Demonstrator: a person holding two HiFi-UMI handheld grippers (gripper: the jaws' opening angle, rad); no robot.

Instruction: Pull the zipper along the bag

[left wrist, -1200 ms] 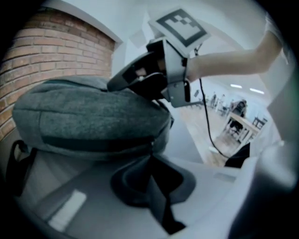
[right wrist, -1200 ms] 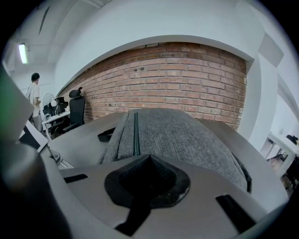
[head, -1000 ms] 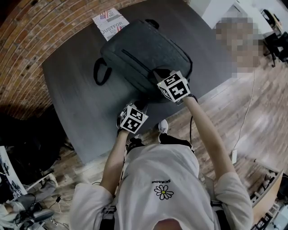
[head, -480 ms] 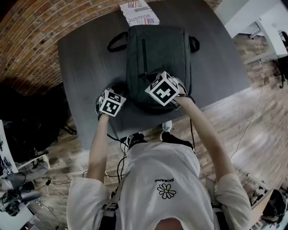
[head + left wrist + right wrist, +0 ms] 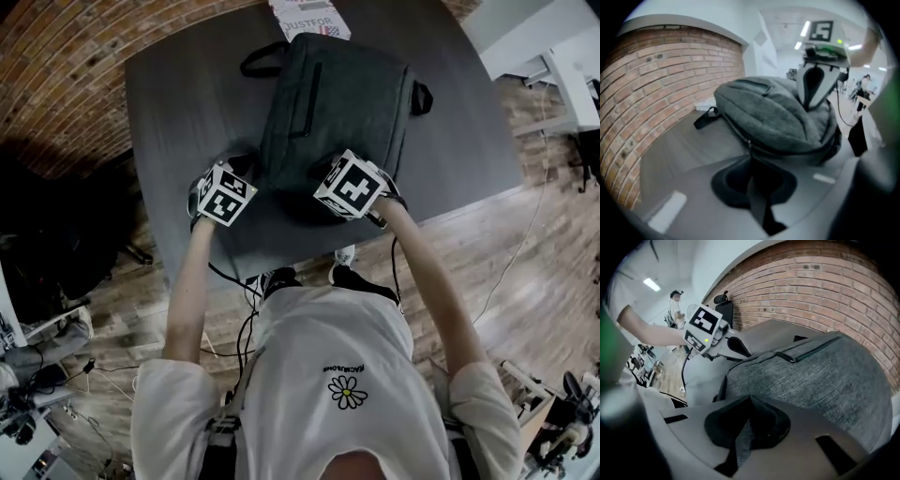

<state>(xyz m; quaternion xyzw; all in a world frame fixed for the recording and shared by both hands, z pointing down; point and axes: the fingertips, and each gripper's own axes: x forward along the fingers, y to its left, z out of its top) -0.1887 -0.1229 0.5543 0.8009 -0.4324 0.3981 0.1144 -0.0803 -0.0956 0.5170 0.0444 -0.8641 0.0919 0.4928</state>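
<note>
A dark grey backpack (image 5: pixel 337 103) lies flat on the dark table (image 5: pixel 178 103). My left gripper (image 5: pixel 242 173) is at the bag's near left corner. In the left gripper view its jaws (image 5: pixel 750 157) are shut right under the zipper pull (image 5: pixel 750 143) on the side seam and seem to pinch its tab. My right gripper (image 5: pixel 347 173) is shut, and its tips (image 5: pixel 750 399) rest on the grey fabric (image 5: pixel 825 380) by the near edge. I cannot tell whether fabric is pinched. Each gripper shows in the other's view: the right (image 5: pixel 812 105), the left (image 5: pixel 746 355).
A printed sheet (image 5: pixel 309 19) lies at the table's far edge beyond the bag. A brick wall (image 5: pixel 656 84) curves round the left side. A closed front-pocket zipper (image 5: pixel 806 352) crosses the bag's top. The table's near edge (image 5: pixel 281 258) is just behind my grippers, above wooden floor.
My left gripper has travelled leftward along the bag's near end to its left corner. The right gripper has shifted on the bag's near edge and tipped further down. The head view has swung.
</note>
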